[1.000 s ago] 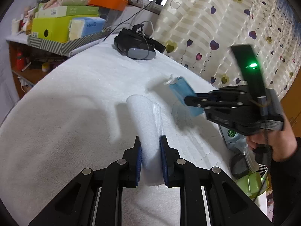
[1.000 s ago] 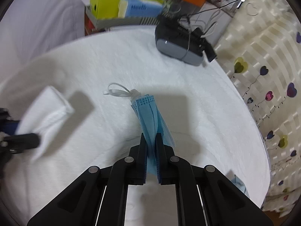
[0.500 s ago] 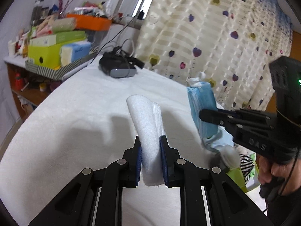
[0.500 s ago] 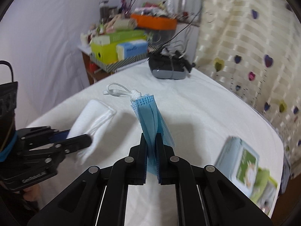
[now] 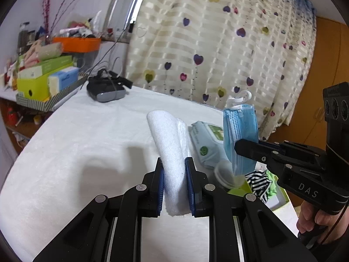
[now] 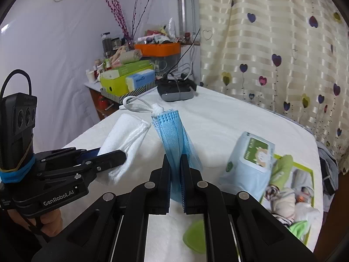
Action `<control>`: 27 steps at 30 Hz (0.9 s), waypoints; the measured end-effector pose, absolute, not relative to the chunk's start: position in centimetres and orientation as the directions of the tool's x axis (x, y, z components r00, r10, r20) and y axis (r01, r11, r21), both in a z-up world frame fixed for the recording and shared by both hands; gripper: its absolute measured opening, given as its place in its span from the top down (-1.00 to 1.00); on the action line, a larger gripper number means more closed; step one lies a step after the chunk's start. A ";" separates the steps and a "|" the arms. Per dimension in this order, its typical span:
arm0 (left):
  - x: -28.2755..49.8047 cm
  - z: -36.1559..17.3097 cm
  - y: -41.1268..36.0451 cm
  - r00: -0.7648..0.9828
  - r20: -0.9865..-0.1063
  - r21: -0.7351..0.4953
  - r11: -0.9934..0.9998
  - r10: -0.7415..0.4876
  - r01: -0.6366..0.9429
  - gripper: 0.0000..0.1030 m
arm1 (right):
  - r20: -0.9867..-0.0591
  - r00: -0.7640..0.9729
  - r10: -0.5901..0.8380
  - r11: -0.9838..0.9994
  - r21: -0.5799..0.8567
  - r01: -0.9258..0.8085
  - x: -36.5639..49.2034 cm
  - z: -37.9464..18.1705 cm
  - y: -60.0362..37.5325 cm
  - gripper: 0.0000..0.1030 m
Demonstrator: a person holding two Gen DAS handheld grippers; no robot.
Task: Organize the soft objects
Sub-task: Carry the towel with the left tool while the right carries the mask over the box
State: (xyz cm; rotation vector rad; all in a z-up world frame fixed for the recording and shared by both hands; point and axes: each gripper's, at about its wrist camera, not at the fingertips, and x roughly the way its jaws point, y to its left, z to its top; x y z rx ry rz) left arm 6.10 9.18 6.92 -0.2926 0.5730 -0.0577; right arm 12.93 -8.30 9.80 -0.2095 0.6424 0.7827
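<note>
Left gripper: pads pinched on a folded white cloth, which stands up between the jaws, clear of the white-covered table.

Right gripper: jaws pressed nearly together on a bunched blue face mask, white ear loops knotted at its top; also carried above the table.

Item, pack of wet wipes: at the table's right edge, just beside the container.

Item, green container: at the right edge, holding striped and green fabric; its depth and walls are partly blurred, so it is probably, not certainly, the drop point.

Item, black headset: far end of the table, well apart from the work.

Handling note, judged: step in hand is carrying both soft pieces toward the right edge. Keep both grips firm until each piece hangs over the container, since limp fabric slips sideways from narrow pads. Bring the mask in first, as it is nearer that edge; keep its trailing loops off the wipes pack. Lower each piece well in before releasing, and keep the two grippers from crossing.
</note>
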 end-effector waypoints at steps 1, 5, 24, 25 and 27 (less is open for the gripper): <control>6.0 7.1 8.8 0.840 -0.525 -0.285 0.958 -0.137 -0.022 0.68 | -0.603 0.534 0.592 0.703 0.062 -0.709 12.8 9.9 -8.8 0.85; 5.7 7.5 7.2 0.840 -0.523 -0.268 0.963 -0.145 -0.001 0.68 | -0.584 0.550 0.596 0.717 0.080 -0.692 12.3 10.0 -10.7 0.85; 6.0 8.4 0.0 0.821 -0.533 -0.214 0.971 -0.207 0.106 0.68 | -0.524 0.615 0.589 0.778 0.160 -0.608 10.9 10.1 -19.0 0.85; 6.1 8.4 -0.4 0.819 -0.534 -0.211 0.971 -0.210 0.111 0.68 | -0.523 0.617 0.588 0.780 0.163 -0.605 10.9 10.1 -19.3 0.85; 6.2 8.4 -1.0 0.816 -0.537 -0.208 0.971 -0.216 0.120 0.68 | -0.521 0.622 0.585 0.784 0.167 -0.597 10.8 10.0 -19.8 0.85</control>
